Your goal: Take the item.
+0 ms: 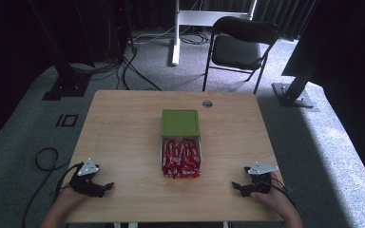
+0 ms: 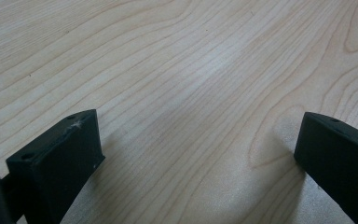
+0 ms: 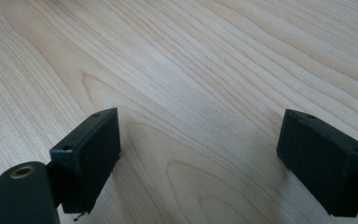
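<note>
A green box (image 1: 180, 122) sits at the middle of the wooden table (image 1: 123, 123), its white drawer pulled out toward me and full of red wrapped candy bars (image 1: 181, 158). My left gripper (image 1: 105, 188) rests at the table's front left, open, with bare wood between its jaws (image 2: 198, 140). At the front right my right gripper (image 1: 237, 187) also rests open on bare wood (image 3: 198, 140). Both point inward toward the candy, well apart from it.
A round grommet hole (image 1: 207, 103) sits near the table's far edge. Behind the table stand a black folding chair (image 1: 240, 47), a white stand leg (image 1: 175, 33) and black frame posts (image 1: 62, 57) on grey carpet. A cable (image 1: 45, 159) loops on the floor at left.
</note>
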### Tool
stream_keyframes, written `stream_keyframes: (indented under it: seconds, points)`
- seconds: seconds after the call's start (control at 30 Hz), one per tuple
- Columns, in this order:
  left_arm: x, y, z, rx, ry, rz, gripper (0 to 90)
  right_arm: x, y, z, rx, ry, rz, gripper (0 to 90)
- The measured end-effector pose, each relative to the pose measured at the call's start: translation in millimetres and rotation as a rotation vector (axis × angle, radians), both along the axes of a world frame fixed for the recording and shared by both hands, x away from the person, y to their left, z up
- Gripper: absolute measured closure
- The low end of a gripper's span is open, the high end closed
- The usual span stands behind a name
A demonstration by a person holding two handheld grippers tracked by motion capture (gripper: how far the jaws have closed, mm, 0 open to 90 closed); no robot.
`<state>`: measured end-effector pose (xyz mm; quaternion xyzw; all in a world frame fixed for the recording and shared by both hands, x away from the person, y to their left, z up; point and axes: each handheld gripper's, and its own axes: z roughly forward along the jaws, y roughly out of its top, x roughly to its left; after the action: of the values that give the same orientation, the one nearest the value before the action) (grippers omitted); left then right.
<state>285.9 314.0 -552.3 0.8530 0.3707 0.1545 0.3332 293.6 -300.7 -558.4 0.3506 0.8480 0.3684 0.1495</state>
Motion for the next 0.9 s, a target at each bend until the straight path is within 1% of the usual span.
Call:
stream_keyframes:
  seconds: [0.27,0.4,0.8,0.83,0.9]
  points:
    - [0.0,0.0,0.0,0.000,0.000,0.000,1.5,0.0,0.0,0.0,0.000,-0.001,0.000,13.2]
    - [0.0,0.0,0.1,0.000,0.000,0.000,1.5,-1.1,0.4,0.0,-0.001,-0.001,-0.013,13.2]
    - [0.0,0.0,0.0,0.000,0.000,0.000,1.5,-1.7,0.3,0.2,0.001,-0.003,-0.008,14.4]
    - [0.0,0.0,0.0,0.000,0.000,0.000,1.5,-2.0,0.6,0.3,0.003,-0.005,-0.020,15.8]
    - [0.0,0.0,0.0,0.000,0.000,0.000,1.5,-2.2,0.7,0.4,0.003,-0.006,-0.026,15.9]
